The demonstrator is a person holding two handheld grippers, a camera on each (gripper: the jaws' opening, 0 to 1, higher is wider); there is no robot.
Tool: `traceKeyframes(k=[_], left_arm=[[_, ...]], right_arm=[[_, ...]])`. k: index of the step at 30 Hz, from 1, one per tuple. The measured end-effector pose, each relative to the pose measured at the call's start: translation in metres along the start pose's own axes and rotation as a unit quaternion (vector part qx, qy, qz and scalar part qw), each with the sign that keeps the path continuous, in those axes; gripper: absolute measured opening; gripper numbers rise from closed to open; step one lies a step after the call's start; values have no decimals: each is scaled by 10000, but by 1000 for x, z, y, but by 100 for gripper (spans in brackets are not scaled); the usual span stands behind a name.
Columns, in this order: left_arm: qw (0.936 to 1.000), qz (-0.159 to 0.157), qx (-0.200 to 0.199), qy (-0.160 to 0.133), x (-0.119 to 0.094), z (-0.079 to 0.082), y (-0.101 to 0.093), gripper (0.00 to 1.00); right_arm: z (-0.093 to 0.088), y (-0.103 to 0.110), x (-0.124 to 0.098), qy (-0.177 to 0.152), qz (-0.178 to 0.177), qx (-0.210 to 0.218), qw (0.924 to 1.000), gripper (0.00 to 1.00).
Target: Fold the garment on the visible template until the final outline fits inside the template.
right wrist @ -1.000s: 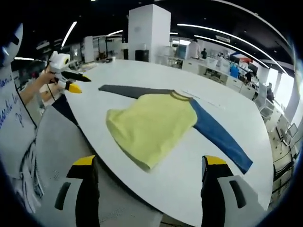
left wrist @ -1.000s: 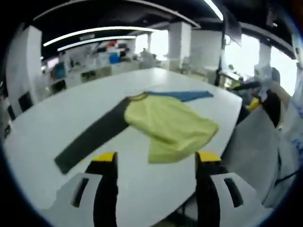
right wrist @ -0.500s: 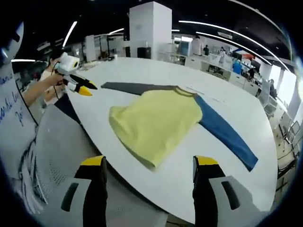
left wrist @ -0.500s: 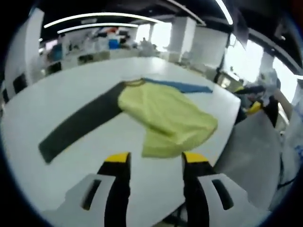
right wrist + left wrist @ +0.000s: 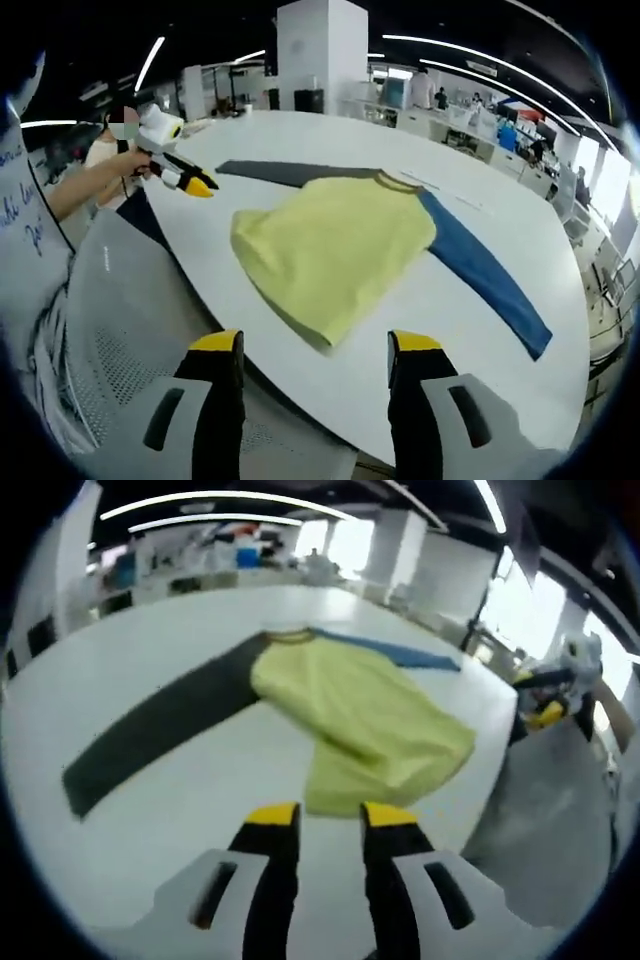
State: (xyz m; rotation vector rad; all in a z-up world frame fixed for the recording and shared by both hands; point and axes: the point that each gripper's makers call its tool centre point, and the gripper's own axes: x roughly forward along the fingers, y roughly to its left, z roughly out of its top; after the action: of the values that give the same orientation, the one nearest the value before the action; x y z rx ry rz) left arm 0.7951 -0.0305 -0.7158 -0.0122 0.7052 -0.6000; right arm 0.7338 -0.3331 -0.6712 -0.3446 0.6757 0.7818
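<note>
A long-sleeved shirt lies spread on the white table (image 5: 130, 670). Its yellow body (image 5: 355, 710) has a dark grey sleeve (image 5: 150, 735) running left and a blue sleeve (image 5: 400, 655) on the far side. The near hem is rumpled and doubled over. My left gripper (image 5: 330, 818) hovers just short of that hem, open by a narrow gap with nothing in it. In the right gripper view the yellow body (image 5: 320, 245), grey sleeve (image 5: 285, 172) and blue sleeve (image 5: 480, 265) lie flat. My right gripper (image 5: 315, 345) is open off the table's near edge. The left gripper (image 5: 185, 178) shows there in a person's hand.
A grey mesh chair (image 5: 110, 300) stands against the table's near edge (image 5: 300, 385). The other gripper (image 5: 545, 695) and a hand sit beyond the table at the right of the left gripper view. A faint thin line (image 5: 450, 195) marks the table beyond the collar. Desks and pillars fill the background.
Both grippers' jaws have narrowed steadily, the left far more than the right. The left gripper has moved closer to the yellow hem. The shirt itself has not moved.
</note>
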Motion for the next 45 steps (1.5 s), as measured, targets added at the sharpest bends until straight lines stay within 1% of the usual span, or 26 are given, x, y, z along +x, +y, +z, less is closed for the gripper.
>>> traceKeyframes(k=[3,6,8,14,19,20,22,26,29,30,31,34,37,41,45], left_arm=[[10000,-70,-69,15,7,1,0,18],[9999,-94,-122,72,14,0,4,17],[9994,-189,-265,139,20,-3,4,17],[9986,-176,-349,351,31,-12,8,14],[9983,-62,-443,372,40,-13,19,10],[9978,-89,-477,462,43,-16,21,10],[9970,-123,-529,549,47,-18,21,10],[9967,-179,-554,566,52,-18,19,10],[9964,-189,-510,653,55,-20,17,10],[9967,-137,-403,698,55,-20,17,9],[9972,-108,-297,675,55,-19,18,9],[9967,-145,-366,706,55,-18,17,9],[9968,-147,-337,716,56,-18,16,8],[9966,-150,-336,737,59,-19,15,7],[9963,-201,-317,776,61,-21,11,7]], right_arm=[[0,1,2,-2,24,0,10000,50],[1,2,5,15,73,-31,10000,47],[0,3,6,56,97,-70,9999,44],[-4,1,7,74,133,-39,9999,43],[-8,0,6,113,124,-10,9999,42],[-9,-2,6,107,115,8,9999,42],[-11,-4,6,119,120,19,9999,42],[-11,-6,6,117,98,29,9999,42],[-11,-6,7,124,106,40,9999,42],[-12,-6,8,144,113,48,9998,41],[-13,-7,8,148,109,66,9998,41],[-16,-5,12,205,130,97,9997,40],[-18,-2,16,242,189,96,9995,40],[-25,-1,24,481,187,-79,9986,39],[-28,-2,31,545,278,-67,9981,38]])
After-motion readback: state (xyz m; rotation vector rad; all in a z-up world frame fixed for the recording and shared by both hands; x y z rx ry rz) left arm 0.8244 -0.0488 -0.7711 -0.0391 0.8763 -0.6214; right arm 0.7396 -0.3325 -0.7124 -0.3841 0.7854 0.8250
